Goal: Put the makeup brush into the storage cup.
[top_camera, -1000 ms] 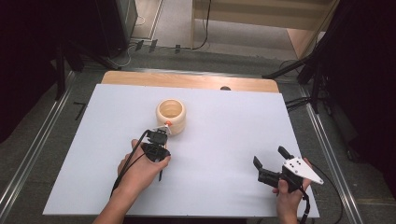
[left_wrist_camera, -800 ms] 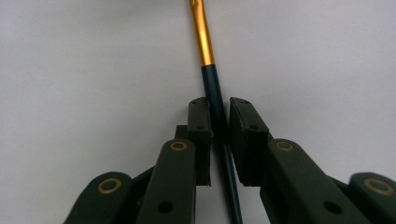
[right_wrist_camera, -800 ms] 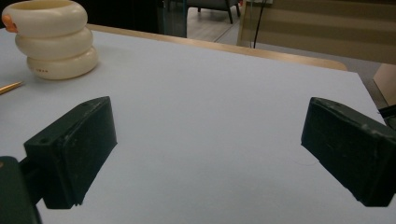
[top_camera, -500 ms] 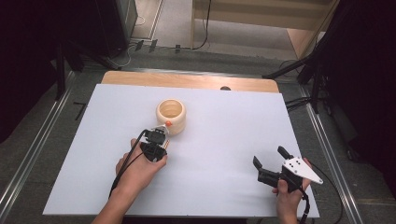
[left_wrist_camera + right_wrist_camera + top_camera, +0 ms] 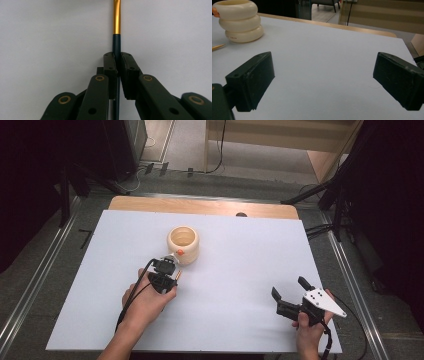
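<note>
Left claw [image 5: 117, 65] pinches slim gold-and-black pen [image 5: 116, 27] over matte white table [image 5: 50, 37].

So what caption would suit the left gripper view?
Left gripper shut on a dark-and-gold pen over the white table.

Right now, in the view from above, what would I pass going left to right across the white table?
Left claw clamped on a slim gold-and-dark stick → cream ringed pot → bare white tabletop → right claw, open.
</note>
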